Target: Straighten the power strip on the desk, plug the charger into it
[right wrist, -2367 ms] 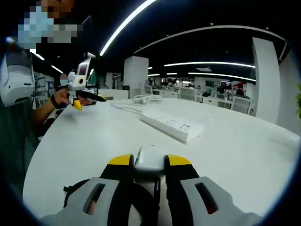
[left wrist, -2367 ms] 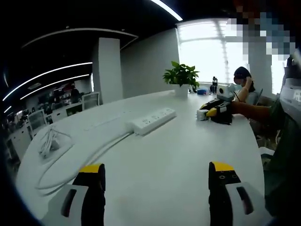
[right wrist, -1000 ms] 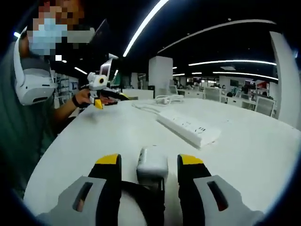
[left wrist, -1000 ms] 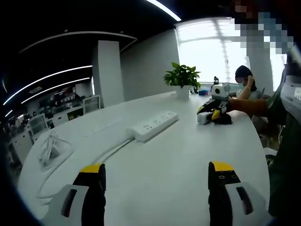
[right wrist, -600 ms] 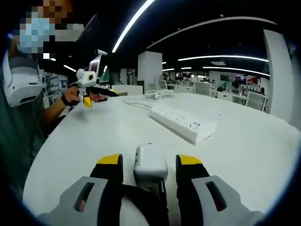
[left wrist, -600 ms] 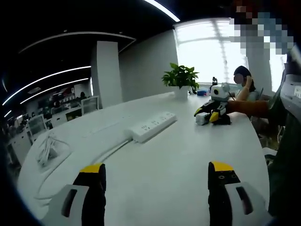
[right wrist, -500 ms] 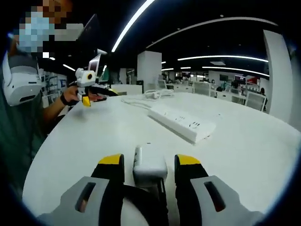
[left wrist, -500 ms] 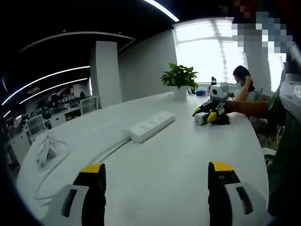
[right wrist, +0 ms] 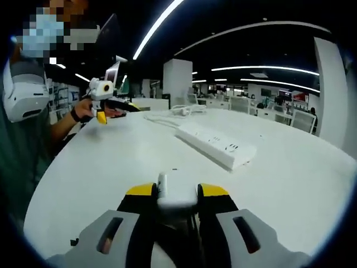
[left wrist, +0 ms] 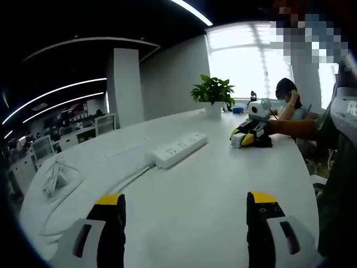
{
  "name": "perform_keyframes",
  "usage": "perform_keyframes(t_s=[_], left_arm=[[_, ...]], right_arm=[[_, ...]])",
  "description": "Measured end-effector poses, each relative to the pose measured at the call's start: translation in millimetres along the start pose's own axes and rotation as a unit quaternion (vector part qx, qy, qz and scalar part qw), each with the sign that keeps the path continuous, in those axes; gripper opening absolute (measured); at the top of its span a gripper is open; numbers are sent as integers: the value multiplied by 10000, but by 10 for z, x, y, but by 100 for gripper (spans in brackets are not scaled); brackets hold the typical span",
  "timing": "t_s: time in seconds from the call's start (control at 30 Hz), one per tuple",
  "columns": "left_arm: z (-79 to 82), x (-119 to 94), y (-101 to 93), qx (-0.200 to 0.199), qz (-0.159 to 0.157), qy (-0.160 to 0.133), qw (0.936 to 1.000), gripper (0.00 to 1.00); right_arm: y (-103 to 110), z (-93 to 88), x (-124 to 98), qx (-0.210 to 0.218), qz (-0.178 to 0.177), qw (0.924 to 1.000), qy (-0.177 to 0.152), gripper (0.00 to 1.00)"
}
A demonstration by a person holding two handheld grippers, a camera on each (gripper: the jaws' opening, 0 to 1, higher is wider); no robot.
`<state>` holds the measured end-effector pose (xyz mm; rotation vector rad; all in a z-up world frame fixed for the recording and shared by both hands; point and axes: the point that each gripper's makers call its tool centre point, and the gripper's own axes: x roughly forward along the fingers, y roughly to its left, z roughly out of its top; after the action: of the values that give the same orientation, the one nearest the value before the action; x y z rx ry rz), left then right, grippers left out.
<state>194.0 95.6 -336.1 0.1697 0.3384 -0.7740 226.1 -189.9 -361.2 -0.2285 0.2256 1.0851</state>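
White desk (left wrist: 184, 195) carries the power strip (right wrist: 215, 146) in the middle; right gripper (right wrist: 174, 191) pinches the charger (right wrist: 176, 191), left gripper (left wrist: 184, 200) spread wide.

Strong daylight pours through the window (left wrist: 245, 61), which is blown out to white, and glares off the pale bench (left wrist: 195, 190). Ceiling light strips (right wrist: 159, 25) streak across a dark ceiling. Fisheye distortion bends straight lines near the edges. The charger (right wrist: 177, 192) looks slightly blurred; far background is soft.
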Motion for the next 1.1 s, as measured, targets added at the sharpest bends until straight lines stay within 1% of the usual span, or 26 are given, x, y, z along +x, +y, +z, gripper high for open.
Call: perform_keyframes(t_s=[0.17, 0.23, 0.27, 0.33, 0.43, 0.47, 0.57, 0.63, 0.7, 0.87, 0.93, 1.03, 1.1], left_arm=[[4, 19, -49, 23, -58, -5, 10000, 91], [5, 25, -59, 53, -72, -8, 10000, 89], [5, 26, -63, 54, -79, -11, 10000, 89], [7, 30, -77, 60, -97, -18, 9999, 90], [7, 28, -82, 56, -99, -24, 9999, 90], [5, 27, -82, 55, -101, -22, 9999, 90], [-8, 35, -94, 87, -96, 15, 9999, 90], [-8, 35, -110, 94, -118, 20, 9999, 90], [1, 32, -118, 93, -132, -13, 9999, 90], [4, 21, -104, 81, -115, -41, 9999, 90], [8, 18, -112, 81, -137, -59, 9999, 90], [3, 23, -136, 115, -200, -62, 9997, 90], [4, 16, -139, 122, -212, -83, 9997, 90]], right_arm=[[-50, -5, 7, 119, -75, 9999, 69, 27], [-120, -23, -6, 121, -293, 9994, 141, 26], [-101, -15, 1, 112, -237, 9996, 130, 26], [-86, -18, 2, -16, -325, 9993, 185, 25], [-81, -19, 14, 31, -375, 9991, 198, 25], [-98, -19, 18, 39, -451, 9987, 242, 25], [-104, -28, 11, 120, -506, 9981, 315, 25], [-84, -24, 8, 127, -471, 9983, 334, 25], [-57, -19, -6, 74, -487, 9978, 451, 25], [-42, 100, -64, -134, -507, 9967, 622, 25], [-50, 164, -93, -362, -557, 9952, 711, 25], [-51, 267, -128, -453, -552, 9943, 792, 25], [-77, 330, -152, -630, -590, 9920, 917, 25]])
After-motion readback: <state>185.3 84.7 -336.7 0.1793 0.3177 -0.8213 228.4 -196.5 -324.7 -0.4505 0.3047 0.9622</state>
